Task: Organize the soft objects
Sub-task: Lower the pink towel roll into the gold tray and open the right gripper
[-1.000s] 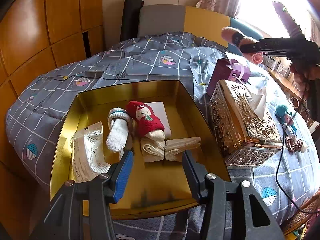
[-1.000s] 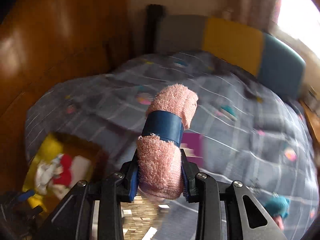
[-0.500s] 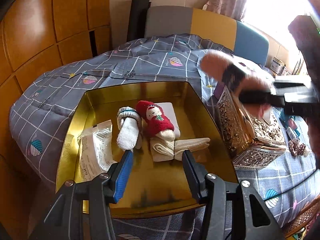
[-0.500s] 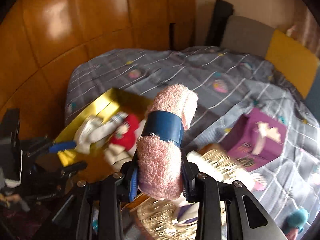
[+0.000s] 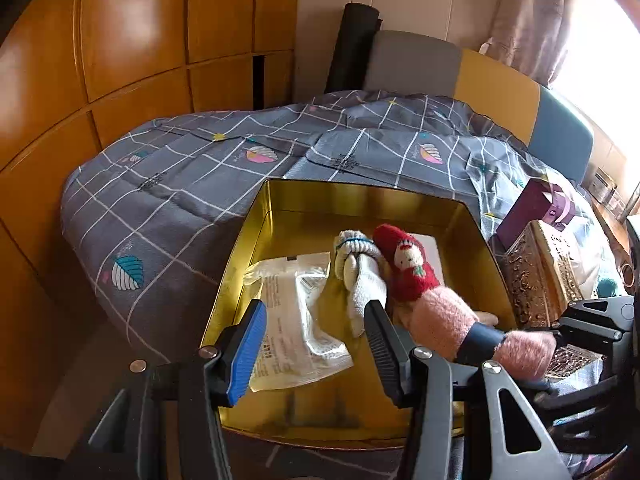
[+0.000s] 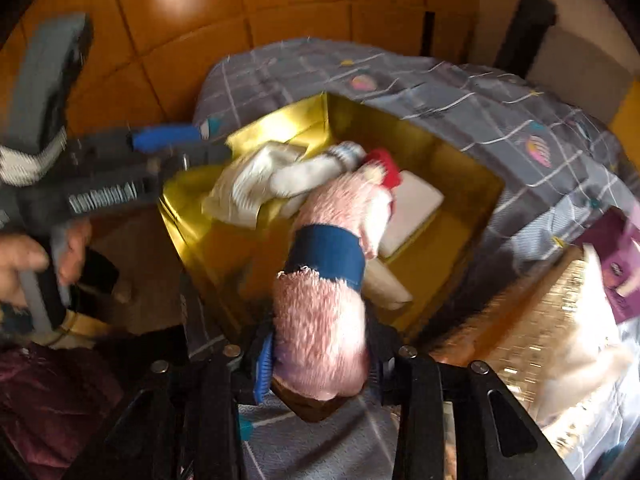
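A gold box (image 5: 360, 196) (image 6: 416, 128) sits on the grey checked bedspread. Inside lie a clear plastic packet (image 5: 296, 320), a white rolled sock (image 5: 358, 270) (image 6: 308, 170), a red knitted sock (image 5: 408, 268) and a white folded cloth (image 6: 416, 204). My right gripper (image 6: 320, 360) is shut on a pink rolled towel with a blue band (image 6: 324, 276) (image 5: 452, 320), holding it over the box's front right part. My left gripper (image 5: 312, 344) is open and empty above the box's near edge; it also shows in the right wrist view (image 6: 168, 138).
An ornate gold tissue box (image 5: 544, 276) (image 6: 540, 320) stands right of the gold box, with a purple gift box (image 5: 536, 208) (image 6: 616, 280) behind it. Wooden wall panels (image 5: 140, 40) run along the left. A padded headboard (image 5: 460, 76) is at the back.
My right gripper has swung left with the pink towel, from above the bed and tissue box down into the gold box. My left gripper has drifted slightly left and stays open.
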